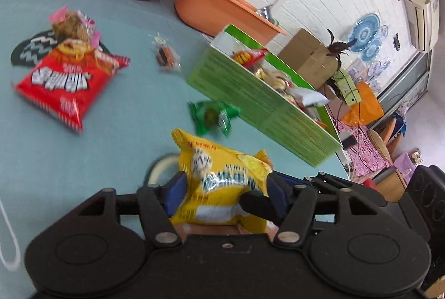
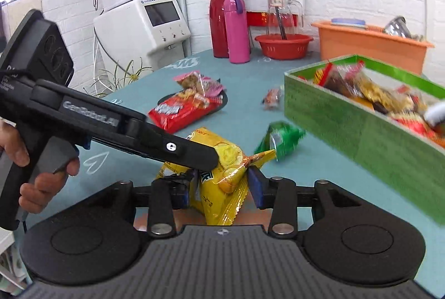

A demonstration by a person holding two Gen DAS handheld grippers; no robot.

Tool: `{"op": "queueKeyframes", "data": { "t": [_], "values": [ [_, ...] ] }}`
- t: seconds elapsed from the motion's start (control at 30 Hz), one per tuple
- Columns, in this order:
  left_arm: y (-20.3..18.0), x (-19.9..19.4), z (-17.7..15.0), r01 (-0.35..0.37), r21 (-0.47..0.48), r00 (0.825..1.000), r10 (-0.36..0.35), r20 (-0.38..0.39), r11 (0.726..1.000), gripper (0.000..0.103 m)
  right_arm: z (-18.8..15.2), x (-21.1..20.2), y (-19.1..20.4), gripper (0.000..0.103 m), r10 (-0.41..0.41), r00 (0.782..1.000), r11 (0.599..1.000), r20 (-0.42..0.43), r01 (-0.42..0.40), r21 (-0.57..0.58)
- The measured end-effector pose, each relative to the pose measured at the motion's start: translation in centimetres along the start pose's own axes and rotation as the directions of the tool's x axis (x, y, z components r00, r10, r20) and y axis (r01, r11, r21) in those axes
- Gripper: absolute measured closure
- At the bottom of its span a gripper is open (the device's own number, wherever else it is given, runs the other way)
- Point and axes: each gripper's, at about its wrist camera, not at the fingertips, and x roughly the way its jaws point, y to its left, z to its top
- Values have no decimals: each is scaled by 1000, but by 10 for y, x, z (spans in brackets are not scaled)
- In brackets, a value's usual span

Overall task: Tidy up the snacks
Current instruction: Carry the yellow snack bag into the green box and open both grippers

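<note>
A yellow snack bag (image 1: pixel 222 179) sits between the blue pads of my left gripper (image 1: pixel 225 187), which is shut on it just above the teal table. The same yellow bag (image 2: pixel 222 173) lies between the pads of my right gripper (image 2: pixel 219 187), whose jaws stand apart around it without pinching. The left gripper (image 2: pixel 200 157) reaches in from the left over the bag. A green box (image 1: pixel 261 110) holding several snacks stands at the right; it also shows in the right wrist view (image 2: pixel 361 126). A green packet (image 1: pixel 214 115), a red bag (image 1: pixel 66 82) and a small wrapped snack (image 1: pixel 167 57) lie loose.
A red basin (image 2: pixel 283 46), an orange tub (image 2: pixel 370 43), a pink bottle (image 2: pixel 236 32) and a red flask (image 2: pixel 222 18) stand at the table's back. A pink-wrapped snack (image 2: pixel 197 82) lies behind the red bag (image 2: pixel 180 112). White appliances (image 2: pixel 144 20) stand beyond the table.
</note>
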Motion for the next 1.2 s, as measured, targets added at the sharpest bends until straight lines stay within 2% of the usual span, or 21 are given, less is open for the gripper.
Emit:
{"op": "queueKeyframes", "data": {
  "t": [0.03, 0.1, 0.27, 0.43, 0.47, 0.5, 0.53, 0.57, 0.6, 0.63, 0.7, 0.73, 0.97, 1.2],
  "values": [
    [-1, -2, -5, -4, 1, 1000, 4, 2, 1000, 0, -5, -4, 0, 22, -7, 1000, 1000, -3, 7, 8],
    [-2, -5, -13, -16, -7, 1000, 16, 11, 1000, 0, -12, -7, 0, 12, -18, 1000, 999, -16, 18, 32],
    [1, -8, -12, -17, -25, 999, 18, 30, 1000, 0, -17, -7, -2, 11, -13, 1000, 994, -27, 16, 104],
    [3, -3, -11, -18, -36, 1000, 19, 25, 999, 0, -19, -9, -1, 11, 1, 1000, 993, -16, 1, 119],
    [5, -1, -11, -24, -35, 999, 24, 20, 999, 1, -20, -8, -2, 11, 1, 1000, 992, -17, 1, 126],
    [7, 2, -12, -28, -41, 1000, 28, 10, 999, 10, -21, -6, -2, 11, 3, 1000, 991, -21, 0, 133],
    [9, 5, -14, -26, -52, 1000, 26, -1, 998, 34, -22, -4, -3, 15, 1, 1000, 990, -26, 2, 141],
    [10, 7, -15, -14, -59, 1000, 14, -7, 998, 46, -23, -2, -4, 21, 2, 1000, 989, -28, 3, 148],
    [10, 9, -16, -8, -61, 1000, 7, -18, 998, 60, -24, 0, -5, 42, 2, 999, 988, -33, 3, 155],
    [8, 10, -16, -13, -56, 1000, 12, -14, 998, 60, -24, 1, -5, 58, -7, 1000, 987, -29, 12, 160],
    [3, 10, -16, -6, -36, 1000, 5, -19, 999, 61, -24, -3, -6, 72, -12, 1000, 987, -9, 14, 163],
    [0, 10, -16, 1, -31, 1000, -2, -20, 1000, 61, -23, -6, -5, 75, -20, 1000, 988, 3, 19, 156],
    [-36, 10, -2, 43, 52, 998, -45, 32, 998, 61, -12, -33, -11, 81, -84, 990, 991, 109, 72, 115],
    [-71, 25, 26, 89, 132, 993, -98, 61, 987, 61, 8, -53, -33, 81, -157, 964, 984, 215, 135, 114]
  ]
}}
